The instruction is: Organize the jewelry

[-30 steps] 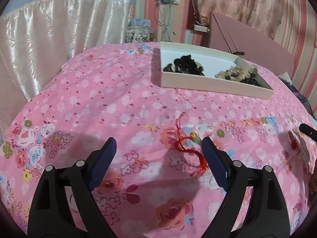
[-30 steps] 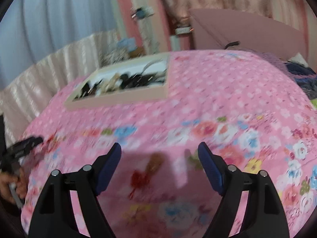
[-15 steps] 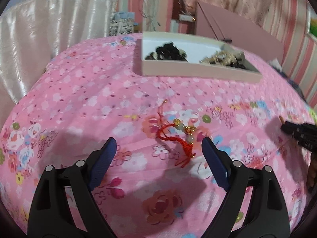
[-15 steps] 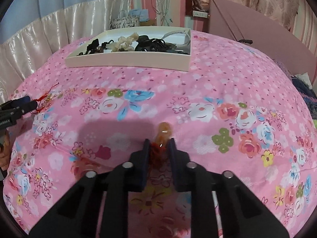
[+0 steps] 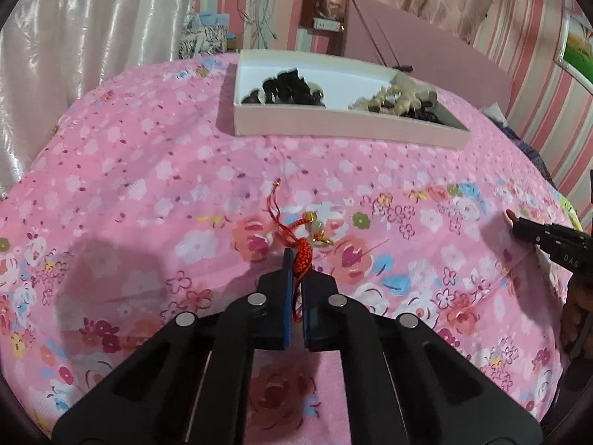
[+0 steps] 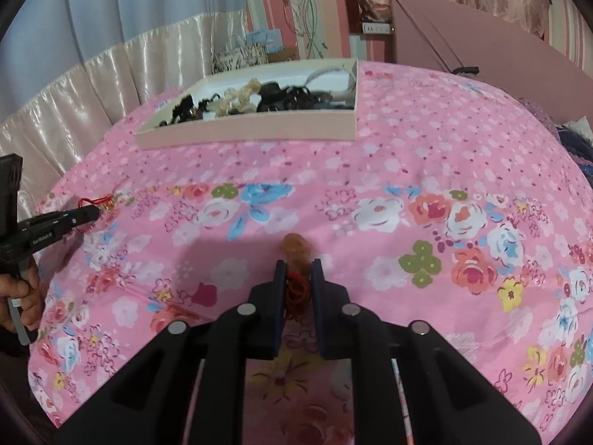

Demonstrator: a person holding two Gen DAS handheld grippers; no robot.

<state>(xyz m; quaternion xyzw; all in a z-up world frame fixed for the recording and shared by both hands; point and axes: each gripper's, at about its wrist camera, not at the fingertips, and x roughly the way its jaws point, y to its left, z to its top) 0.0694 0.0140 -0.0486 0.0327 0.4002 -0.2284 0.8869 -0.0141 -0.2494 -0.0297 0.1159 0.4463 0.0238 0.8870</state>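
Note:
My left gripper [image 5: 295, 259] is shut on a red cord charm [image 5: 302, 257] with gold and pale beads, which lies on the pink floral cloth. My right gripper [image 6: 297, 267] is shut on a red cord with an amber pendant [image 6: 295, 245] that sticks out past the fingertips. A shallow pink-walled tray [image 5: 333, 126] holding dark and cream jewelry sits at the far side of the cloth; it also shows in the right wrist view [image 6: 259, 131]. The left gripper shows at the left edge of the right wrist view [image 6: 90, 213], and the right gripper at the right edge of the left wrist view [image 5: 519, 224].
The pink floral cloth [image 6: 426, 170] covers a rounded surface that falls away at the sides. A satin curtain [image 5: 74, 37] hangs at the back left. A pink board [image 6: 481, 44] leans behind the tray at the right.
My left gripper has closed on the red cord charm, having been open around it. My right gripper closed on the amber pendant cord earlier and stays shut.

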